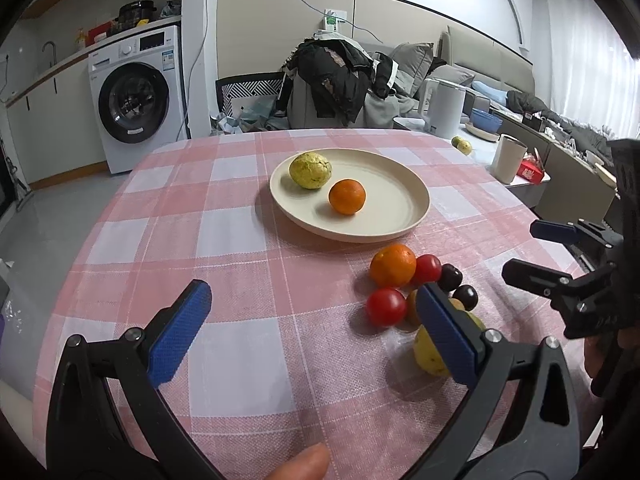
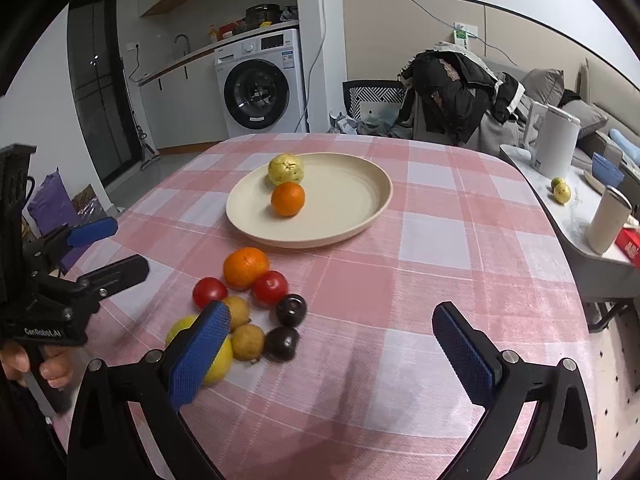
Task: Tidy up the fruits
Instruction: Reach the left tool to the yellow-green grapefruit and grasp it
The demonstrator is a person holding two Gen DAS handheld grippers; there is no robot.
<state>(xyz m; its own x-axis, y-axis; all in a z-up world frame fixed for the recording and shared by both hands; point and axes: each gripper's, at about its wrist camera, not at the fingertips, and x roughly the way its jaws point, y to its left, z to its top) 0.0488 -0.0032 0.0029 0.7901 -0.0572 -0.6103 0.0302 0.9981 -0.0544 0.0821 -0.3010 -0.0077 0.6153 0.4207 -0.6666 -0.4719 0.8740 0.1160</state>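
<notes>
Left claw (image 1: pixel 310 320) – jaws wide apart, empty, above tabletop (image 1: pixel 240 248) | right claw (image 2: pixel 332 338) – wide apart, empty | loose fruits (image 2: pixel 248 312) by right claw's left finger, just right of left claw | plate (image 2: pixel 340 208) ahead of both, holding orange (image 2: pixel 287 199) and guava (image 2: pixel 285 169)

A cream plate (image 2: pixel 360 220) on the pink checked cloth holds a bumpy yellow-green fruit (image 2: pixel 285 169) touching a small orange (image 2: pixel 287 199), while nearer lies a tight cluster: an orange (image 2: pixel 245 267), two red tomatoes (image 2: pixel 269 287), two dark plums (image 2: pixel 291 310), brownish-yellow fruits (image 2: pixel 247 341) and a lemon (image 2: pixel 218 364).
</notes>
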